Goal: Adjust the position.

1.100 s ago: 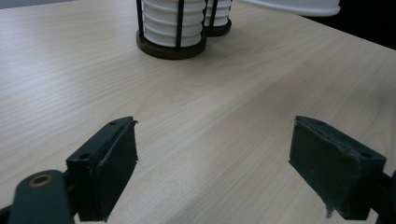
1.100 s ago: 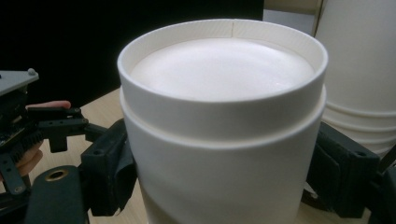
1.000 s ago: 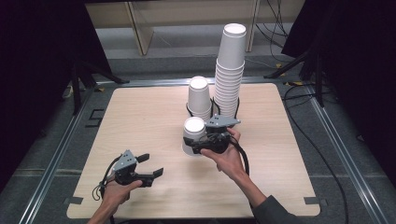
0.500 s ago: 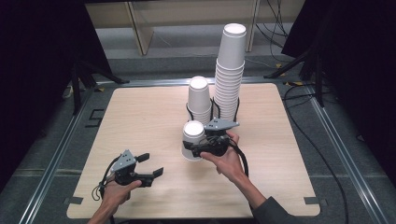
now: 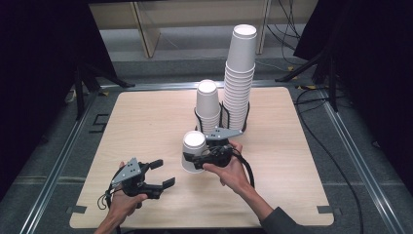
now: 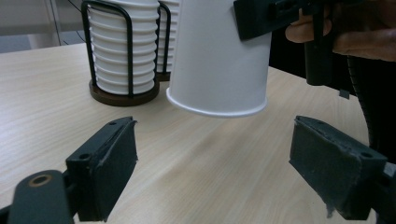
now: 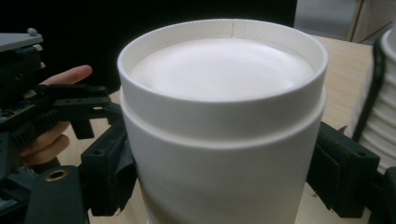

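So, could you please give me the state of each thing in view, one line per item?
Held cup: upside down, lifted off the table, gripped by the right claw.
Left claw: open, empty, low over the table.
Tall stack: upside-down cups, upright in its black wire holder.
Short stack: upside-down cups, upright in its own holder.

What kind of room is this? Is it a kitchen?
Probably not a kitchen; more likely a lab or recording studio. Black curtains surround a bare wooden table, cables trail over the floor, and stacks of paper cups await handling.
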A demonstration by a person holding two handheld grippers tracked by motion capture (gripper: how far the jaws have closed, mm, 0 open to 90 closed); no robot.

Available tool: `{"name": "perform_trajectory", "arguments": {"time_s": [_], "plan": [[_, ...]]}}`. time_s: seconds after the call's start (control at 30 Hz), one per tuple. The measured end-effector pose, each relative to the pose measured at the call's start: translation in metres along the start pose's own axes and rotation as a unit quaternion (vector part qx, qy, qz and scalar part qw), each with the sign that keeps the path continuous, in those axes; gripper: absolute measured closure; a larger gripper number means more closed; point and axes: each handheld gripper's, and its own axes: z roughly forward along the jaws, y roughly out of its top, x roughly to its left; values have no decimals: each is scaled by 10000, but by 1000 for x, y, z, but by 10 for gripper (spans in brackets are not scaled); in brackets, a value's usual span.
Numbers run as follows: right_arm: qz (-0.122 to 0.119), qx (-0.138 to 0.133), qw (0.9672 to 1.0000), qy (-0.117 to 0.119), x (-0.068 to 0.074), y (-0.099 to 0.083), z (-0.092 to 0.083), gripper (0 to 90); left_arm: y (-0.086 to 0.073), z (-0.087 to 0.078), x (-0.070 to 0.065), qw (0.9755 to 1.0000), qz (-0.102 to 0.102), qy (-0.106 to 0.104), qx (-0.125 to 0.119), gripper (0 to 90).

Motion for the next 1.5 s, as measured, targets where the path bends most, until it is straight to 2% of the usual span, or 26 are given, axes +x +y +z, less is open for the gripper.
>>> {"name": "perform_trajectory", "arguments": {"time_s": [0.1,0.13,0.2,0.27,0.3,0.33,0.37,0.53,0.57,0.6,0.77,0.83,0.9,0.97,1.03,1.17,1.27,1.3,1.37,1.4,1.5], "plan": [[-26,-10,9999,152,5,-1,6,197,0,0,-1,9999,30,16,100,144],[-89,-9,9999,104,6,-1,6,197,0,0,-2,10000,-19,-3,93,144],[13,34,9997,225,11,-1,8,197,0,1,-2,9999,23,-30,117,144],[-55,-5,9997,257,14,-1,11,197,0,1,-2,9999,37,-60,140,144],[-36,8,9993,368,16,0,11,198,0,1,-3,9999,42,-97,108,144],[-118,8,9994,312,17,0,11,198,0,3,-3,9998,80,-177,27,144],[-118,-40,9993,356,18,0,12,198,0,2,-4,9998,113,-119,113,144],[31,-43,9982,603,25,0,17,198,0,5,-5,9997,186,-159,50,144],[-69,-79,9984,551,25,0,18,198,-1,5,-5,9997,199,-167,42,144],[105,-21,9978,654,27,0,18,198,0,4,-6,9995,236,-96,171,144],[-47,-84,9980,624,28,0,22,199,-1,6,-5,9996,225,-104,117,136],[127,-67,9970,760,32,0,25,200,-1,6,-5,9996,241,-103,135,121],[180,-67,9969,765,34,0,26,201,-1,6,-5,9996,250,-116,94,92],[112,-83,9966,810,35,0,28,201,-1,6,-5,9995,248,-36,205,76],[49,-66,9969,782,36,1,28,201,-1,6,-6,9995,228,-40,206,60],[64,-115,9962,860,40,0,30,202,-2,9,-5,9998,150,-126,85,28],[153,-117,9952,963,44,0,32,202,-2,9,-6,9998,165,-105,89,15],[59,-174,9952,958,44,0,33,202,-2,9,-6,9998,175,-104,78,9],[160,-197,9940,1065,48,0,34,202,-1,9,-6,9998,155,-112,53,4],[84,-179,9948,1004,48,1,33,202,-1,8,-5,9998,130,-105,86,0],[119,-213,9938,1086,49,1,33,202,-1,7,-5,9998,133,-123,72,0]]}}
